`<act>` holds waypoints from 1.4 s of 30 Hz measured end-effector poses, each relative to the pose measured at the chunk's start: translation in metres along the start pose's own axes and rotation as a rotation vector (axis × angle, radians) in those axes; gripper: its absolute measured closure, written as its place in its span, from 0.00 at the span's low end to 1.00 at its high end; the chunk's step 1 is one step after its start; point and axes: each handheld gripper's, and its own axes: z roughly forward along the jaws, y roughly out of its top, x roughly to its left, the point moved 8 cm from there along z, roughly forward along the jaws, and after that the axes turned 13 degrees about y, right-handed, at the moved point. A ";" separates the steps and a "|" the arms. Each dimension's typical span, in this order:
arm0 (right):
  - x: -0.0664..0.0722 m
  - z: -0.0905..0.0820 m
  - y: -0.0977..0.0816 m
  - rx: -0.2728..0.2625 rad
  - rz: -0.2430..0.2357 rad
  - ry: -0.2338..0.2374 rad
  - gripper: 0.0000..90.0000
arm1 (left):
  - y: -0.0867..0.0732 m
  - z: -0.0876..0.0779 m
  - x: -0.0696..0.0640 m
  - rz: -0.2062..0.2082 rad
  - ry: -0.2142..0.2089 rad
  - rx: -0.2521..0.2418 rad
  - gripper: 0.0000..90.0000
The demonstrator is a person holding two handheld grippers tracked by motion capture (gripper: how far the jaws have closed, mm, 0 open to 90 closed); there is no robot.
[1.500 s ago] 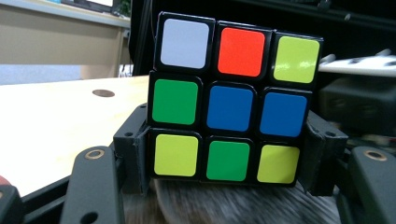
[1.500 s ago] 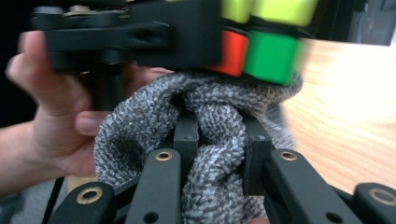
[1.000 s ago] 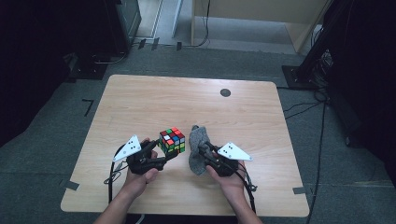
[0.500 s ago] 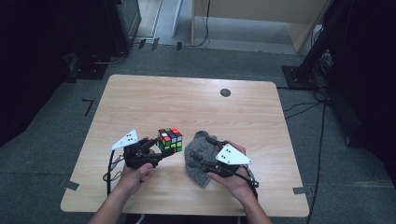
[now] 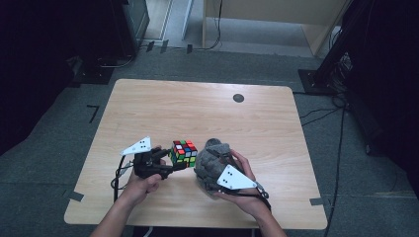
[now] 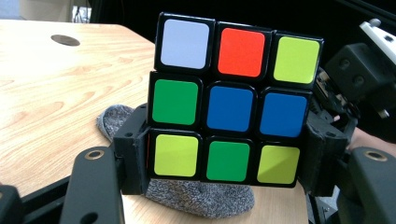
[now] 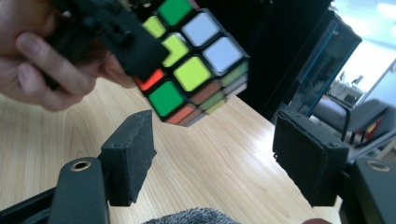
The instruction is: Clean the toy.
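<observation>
Two grippers working mid-frame: left gripper is clenching the multicoloured plastic puzzle cube above the wooden tabletop; right gripper, just opening, empty, is sitting lower right by the grey knitted cloth, cube upper-left of it.

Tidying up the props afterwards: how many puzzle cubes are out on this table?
1. The puzzle cube is clamped in the left gripper, lifted above the table, beside a grey cloth. Another under the cloth cannot be ruled out.
</observation>
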 end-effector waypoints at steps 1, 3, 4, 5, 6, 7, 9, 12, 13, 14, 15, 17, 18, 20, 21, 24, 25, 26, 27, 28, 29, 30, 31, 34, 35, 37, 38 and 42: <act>0.002 0.001 0.000 0.003 -0.017 0.002 0.32 | 0.000 0.000 0.000 -0.003 -0.010 0.004 0.37; 0.005 0.003 0.002 0.002 -0.054 0.006 0.32 | 0.000 -0.001 -0.001 -0.006 -0.024 0.010 0.37; 0.006 0.003 0.003 0.004 -0.071 0.005 0.32 | 0.000 0.000 -0.001 -0.008 -0.027 0.013 0.37; 0.007 0.004 0.004 0.007 -0.085 0.004 0.32 | 0.000 0.000 -0.001 -0.008 -0.031 0.015 0.37; 0.008 0.004 0.005 0.009 -0.101 0.006 0.32 | -0.001 0.000 -0.001 -0.007 -0.030 0.015 0.37; 0.009 0.005 0.006 0.009 -0.110 0.007 0.32 | -0.001 0.000 -0.001 -0.007 -0.031 0.016 0.37; 0.011 0.006 0.007 0.009 -0.121 0.006 0.32 | -0.001 0.000 -0.001 -0.008 -0.032 0.016 0.37; 0.012 0.007 0.006 0.020 -0.148 0.000 0.32 | -0.001 0.000 -0.003 -0.016 -0.046 0.022 0.37; 0.012 0.007 0.006 0.023 -0.158 -0.002 0.32 | -0.002 0.001 -0.003 -0.021 -0.053 0.030 0.37; 0.013 0.007 0.007 0.024 -0.169 -0.002 0.32 | -0.002 0.001 -0.004 -0.020 -0.058 0.037 0.37; 0.014 0.008 0.007 0.026 -0.181 -0.002 0.32 | -0.003 0.002 -0.004 -0.021 -0.064 0.041 0.37; 0.016 0.009 0.008 0.028 -0.201 0.001 0.32 | -0.004 0.003 -0.005 -0.027 -0.070 0.055 0.37; 0.016 0.009 0.008 0.034 -0.210 -0.005 0.32 | -0.004 0.003 -0.005 -0.032 -0.076 0.057 0.37; 0.015 0.009 0.008 0.034 -0.224 -0.012 0.32 | -0.004 0.003 -0.005 -0.043 -0.093 0.071 0.37; 0.014 0.009 0.008 0.035 -0.232 -0.020 0.32 | -0.005 0.004 -0.006 -0.041 -0.101 0.083 0.37; 0.015 0.009 0.009 0.030 -0.249 -0.015 0.30 | -0.008 0.005 -0.008 -0.043 -0.123 0.108 0.37; 0.016 0.010 0.009 0.031 -0.260 -0.011 0.30 | -0.009 0.006 -0.009 -0.041 -0.127 0.118 0.37; 0.018 0.011 0.008 0.030 -0.267 -0.005 0.31 | -0.010 0.007 -0.010 -0.039 -0.131 0.127 0.37; 0.019 0.012 0.008 0.035 -0.271 0.000 0.31 | -0.011 0.008 -0.011 -0.035 -0.133 0.136 0.37; 0.020 0.013 0.007 0.041 -0.286 0.000 0.31 | -0.012 0.009 -0.012 -0.030 -0.139 0.145 0.37; 0.020 0.013 0.007 0.047 -0.296 0.000 0.32 | -0.013 0.009 -0.013 -0.034 -0.143 0.149 0.37; 0.021 0.014 0.006 0.050 -0.304 0.000 0.32 | -0.013 0.010 -0.013 -0.041 -0.149 0.152 0.37; 0.021 0.013 0.006 0.054 -0.315 -0.007 0.33 | -0.013 0.010 -0.013 -0.048 -0.155 0.153 0.37; 0.021 0.013 0.008 0.050 -0.338 -0.015 0.35 | -0.012 0.010 -0.014 -0.069 -0.173 0.155 0.37; 0.021 0.012 0.007 0.061 -0.349 -0.018 0.37 | -0.012 0.009 -0.014 -0.071 -0.172 0.154 0.36; 0.021 0.011 0.006 0.077 -0.346 -0.021 0.38 | -0.011 0.009 -0.015 -0.072 -0.174 0.148 0.36; 0.021 0.010 0.006 0.074 -0.343 -0.020 0.38 | -0.011 0.009 -0.015 -0.063 -0.169 0.147 0.35; 0.018 0.008 0.005 0.067 -0.275 -0.015 0.39 | -0.006 0.007 -0.016 -0.039 -0.132 0.099 0.29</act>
